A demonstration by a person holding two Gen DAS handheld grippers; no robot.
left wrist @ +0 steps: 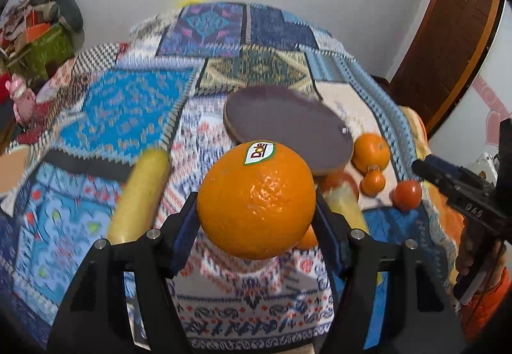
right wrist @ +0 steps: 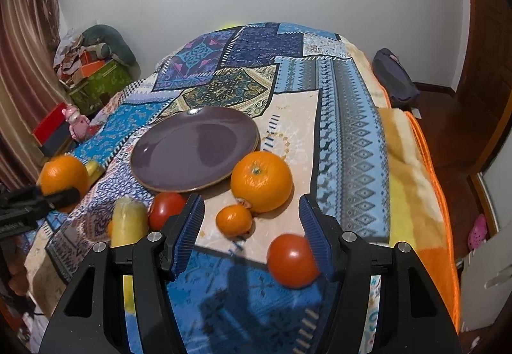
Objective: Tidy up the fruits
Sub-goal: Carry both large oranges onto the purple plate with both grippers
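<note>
My left gripper is shut on a large orange with a Dole sticker and holds it above the patterned cloth, near the empty purple plate. The held orange also shows at the left of the right wrist view. My right gripper is open and empty above the cloth. A red tomato lies by its right finger. A small mandarin and a big orange lie ahead of it, beside the plate. Another tomato and a yellow fruit lie by its left finger.
The fruits lie on a bed covered with a patchwork cloth. A second yellow fruit lies left of the held orange. Boxes and clutter stand at the far left. An orange blanket edge drops off to the floor at the right.
</note>
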